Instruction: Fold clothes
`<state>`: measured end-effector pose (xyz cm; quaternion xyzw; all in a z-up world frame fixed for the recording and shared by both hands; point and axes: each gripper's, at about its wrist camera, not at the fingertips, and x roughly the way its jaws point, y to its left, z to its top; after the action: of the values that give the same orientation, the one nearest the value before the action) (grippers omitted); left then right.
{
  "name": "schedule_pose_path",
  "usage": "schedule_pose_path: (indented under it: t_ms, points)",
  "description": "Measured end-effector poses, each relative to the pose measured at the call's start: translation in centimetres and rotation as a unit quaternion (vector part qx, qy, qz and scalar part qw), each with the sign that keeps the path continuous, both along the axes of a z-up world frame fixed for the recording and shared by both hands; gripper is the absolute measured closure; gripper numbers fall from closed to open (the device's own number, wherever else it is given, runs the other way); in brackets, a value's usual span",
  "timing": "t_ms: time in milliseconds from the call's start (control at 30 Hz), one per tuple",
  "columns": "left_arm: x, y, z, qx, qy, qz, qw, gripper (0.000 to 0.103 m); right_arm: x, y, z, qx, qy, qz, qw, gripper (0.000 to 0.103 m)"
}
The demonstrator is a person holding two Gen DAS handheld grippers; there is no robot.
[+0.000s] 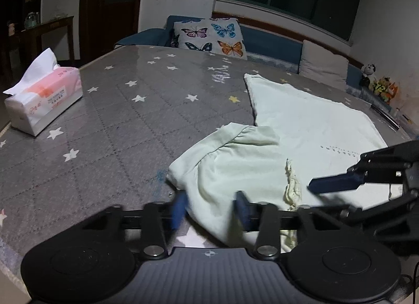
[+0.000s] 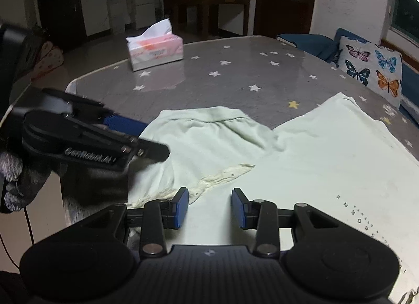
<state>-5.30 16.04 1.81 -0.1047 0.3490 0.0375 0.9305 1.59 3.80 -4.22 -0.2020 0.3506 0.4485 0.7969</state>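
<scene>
Shirt lengthwise toward butterfly pillow

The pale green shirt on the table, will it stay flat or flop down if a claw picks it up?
Probably flop. The pale green shirt already lies in soft folds and its sleeve is bunched, so it looks thin and limp. It likely weighs little and would dangle from the left claw. On the shiny star-print tablecloth it may slide when pushed.

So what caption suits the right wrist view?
Open right gripper over a pale green cotton shirt on a grey star-patterned table.
</scene>
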Motion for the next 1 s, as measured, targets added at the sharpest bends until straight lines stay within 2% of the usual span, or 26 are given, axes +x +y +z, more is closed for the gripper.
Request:
schedule_pose_path:
  t_ms: [33,133,233,367,533,700,867,1000]
  points:
    - [0.0,0.1,0.0,-0.006,-0.001,-0.001,1.0,0.085,-0.3,0.1,-0.1,-0.003,-0.003,0.003,1.0,0.066]
    - [-0.1,0.5,0.1,-0.029,-0.01,0.0,0.9995,0.094,-1.2,-0.1,-0.1,-0.011,-0.016,0.008,1.0,0.067]
    - [-0.2,0.7,1.0,-0.048,-0.029,0.003,0.9984,0.096,-1.7,-0.2,-0.4,-0.011,-0.019,0.012,1.0,0.067]
    - [-0.4,-0.6,3.3,-0.056,-0.07,-0.027,0.9956,0.097,-1.5,-0.1,-0.7,0.001,-0.008,0.009,1.0,0.066]
    - [0.1,-3.6,5.0,-0.056,-0.1,-0.093,0.989,0.098,-1.2,-0.3,-0.7,0.009,0.0,0.005,1.0,0.066]
    - [0.5,-6.6,4.8,-0.044,-0.105,-0.168,0.9792,0.098,-0.4,-2.0,0.0,0.02,0.011,-0.023,0.999,0.064]
    - [1.0,-8.8,3.4,-0.042,-0.081,-0.219,0.9714,0.098,0.4,-5.0,0.4,0.005,0.003,-0.059,0.998,0.064]
    - [0.5,-9.7,2.6,-0.043,-0.067,-0.262,0.9617,0.096,1.9,-7.7,0.6,-0.001,-0.001,-0.109,0.994,0.064]
